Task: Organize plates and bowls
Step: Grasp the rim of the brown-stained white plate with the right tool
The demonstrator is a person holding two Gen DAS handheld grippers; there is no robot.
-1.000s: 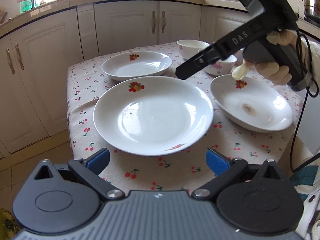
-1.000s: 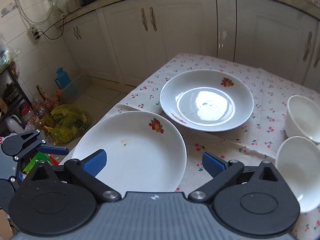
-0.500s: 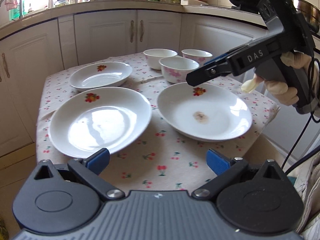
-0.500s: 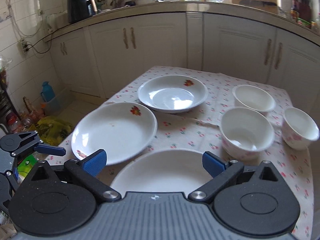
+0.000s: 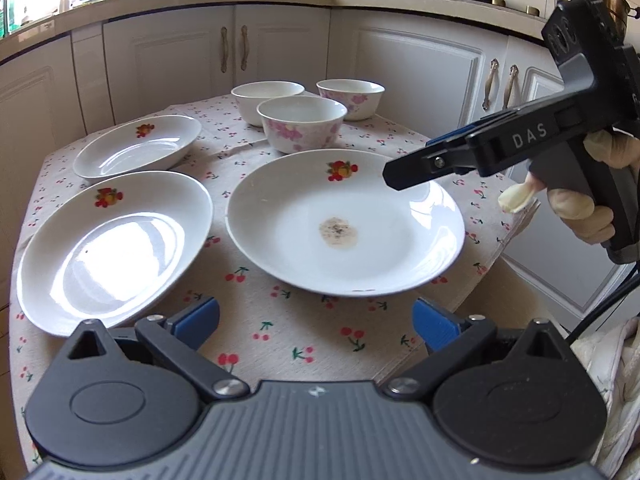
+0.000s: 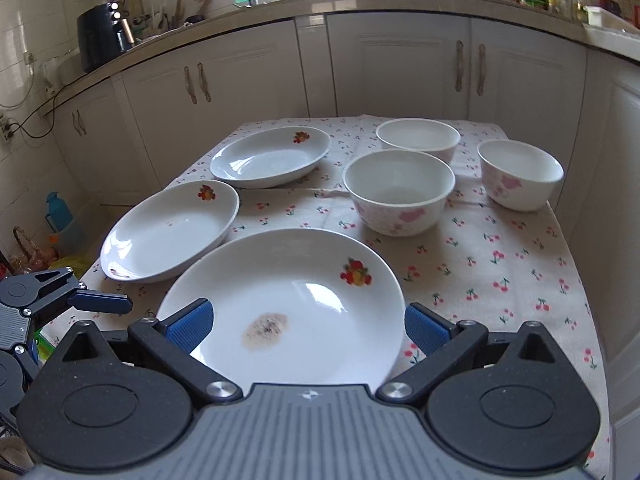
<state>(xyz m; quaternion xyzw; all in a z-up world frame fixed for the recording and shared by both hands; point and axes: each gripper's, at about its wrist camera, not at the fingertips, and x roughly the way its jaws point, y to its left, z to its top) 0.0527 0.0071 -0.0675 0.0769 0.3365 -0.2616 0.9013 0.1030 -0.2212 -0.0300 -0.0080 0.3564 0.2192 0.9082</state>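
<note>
Your left gripper (image 5: 316, 322) and right gripper (image 6: 306, 326) both stand with jaws spread, holding nothing. The stained plate (image 5: 344, 222) lies at the table's near edge, its rim just beside a second plate (image 5: 112, 248). A third plate (image 5: 138, 146) sits behind. Three bowls (image 6: 400, 190) cluster at the far side (bare cloth (image 6: 500, 264) lies right of them).

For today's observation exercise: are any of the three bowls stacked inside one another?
No: in the right wrist view the three bowls each stand separately on the tablecloth.
</note>
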